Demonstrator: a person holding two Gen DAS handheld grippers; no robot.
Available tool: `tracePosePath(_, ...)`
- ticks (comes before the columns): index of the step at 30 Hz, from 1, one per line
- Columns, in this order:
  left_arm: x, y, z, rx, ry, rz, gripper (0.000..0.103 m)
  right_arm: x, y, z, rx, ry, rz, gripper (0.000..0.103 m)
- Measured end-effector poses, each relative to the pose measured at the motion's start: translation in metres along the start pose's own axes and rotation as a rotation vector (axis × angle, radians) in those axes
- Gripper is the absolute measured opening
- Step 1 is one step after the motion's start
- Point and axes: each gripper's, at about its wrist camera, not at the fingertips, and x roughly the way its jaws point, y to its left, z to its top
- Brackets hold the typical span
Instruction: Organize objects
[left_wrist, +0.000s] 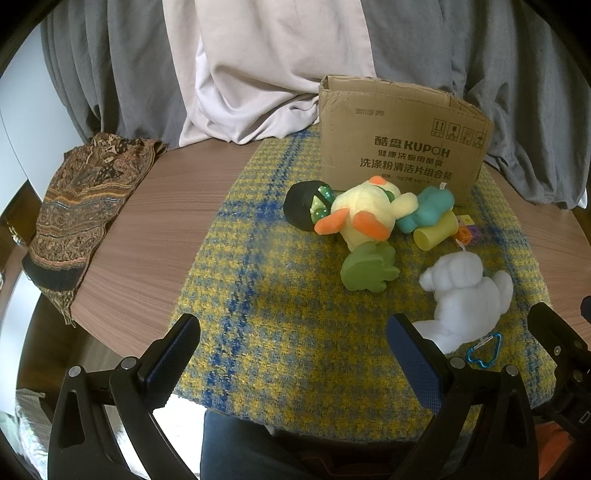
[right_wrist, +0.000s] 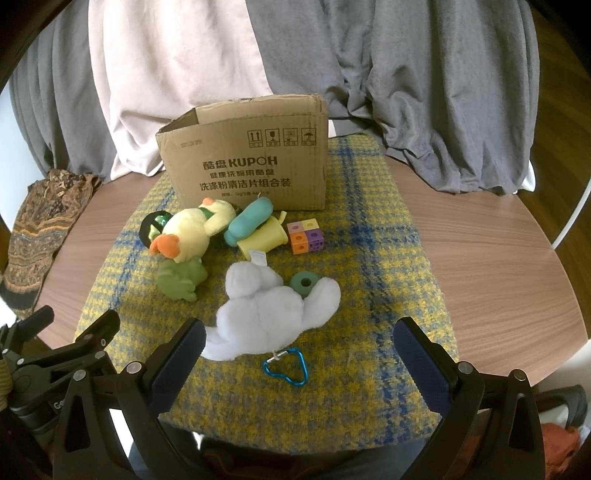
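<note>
An open cardboard box (left_wrist: 402, 136) (right_wrist: 247, 162) stands at the back of a yellow-and-blue checked cloth (left_wrist: 280, 317) (right_wrist: 369, 295). In front of it lies a pile of toys: a yellow plush duck (left_wrist: 369, 214) (right_wrist: 192, 232), a black pouch with green balls (left_wrist: 303, 206), a teal toy (right_wrist: 247, 219), a yellow cup (right_wrist: 267, 236), coloured cubes (right_wrist: 306, 236), a green foam piece (left_wrist: 369, 267) (right_wrist: 181, 278). A white plush (left_wrist: 469, 291) (right_wrist: 266, 306) with a blue carabiner (right_wrist: 286, 367) lies nearest. My left gripper (left_wrist: 291, 358) and right gripper (right_wrist: 295, 365) are both open and empty, near the cloth's front edge.
The cloth lies on a round wooden table (left_wrist: 147, 229) (right_wrist: 498, 258). A folded patterned brown scarf (left_wrist: 81, 206) lies at the table's left edge. Grey and pale curtains (right_wrist: 406, 74) hang behind the box. A small green ring (right_wrist: 304, 282) lies beside the white plush.
</note>
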Motion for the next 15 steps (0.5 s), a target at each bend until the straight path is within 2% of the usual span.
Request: tracePosePath(15, 0.003, 0.0008, 0.0011, -0.003, 0.002, 0.004, 0.103, 0.0007, 0.0011, 0.0002, -0.001, 0.002, 0.0, 0.102)
